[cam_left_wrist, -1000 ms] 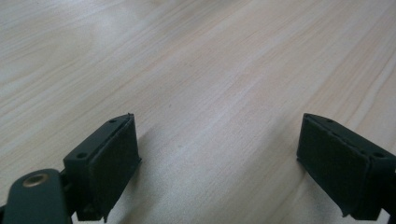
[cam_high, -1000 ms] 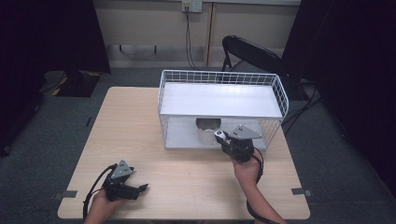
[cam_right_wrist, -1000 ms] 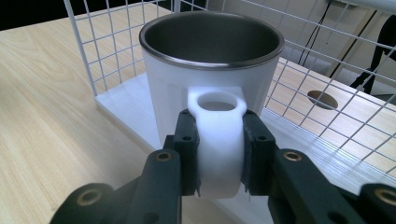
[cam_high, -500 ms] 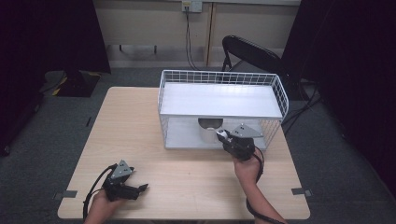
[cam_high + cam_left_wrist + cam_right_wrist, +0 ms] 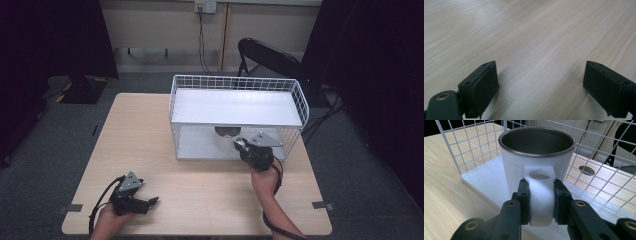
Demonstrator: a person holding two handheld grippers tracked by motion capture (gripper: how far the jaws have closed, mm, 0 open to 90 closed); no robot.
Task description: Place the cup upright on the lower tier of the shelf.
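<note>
A white mug (image 5: 536,157) with a dark metal inside stands upright over the white lower shelf (image 5: 486,185) of a wire rack (image 5: 235,107). My right gripper (image 5: 541,195) is shut on the mug's handle, one black pad on each side. In the high view the mug (image 5: 225,136) sits under the upper shelf, with the right gripper (image 5: 241,146) reaching in from the rack's open front. Near the table's front left edge my left gripper (image 5: 150,201) is open, and its jaws (image 5: 541,80) stand wide apart over bare wood with nothing between them.
The wooden table (image 5: 140,135) carries the rack toward its back right. White wire mesh (image 5: 466,147) walls the rack's sides and back around the mug. A dark folding chair (image 5: 270,57) stands behind the table.
The right gripper and mug have shifted very slightly to the right at the rack's front. The left gripper has stayed where it was.
</note>
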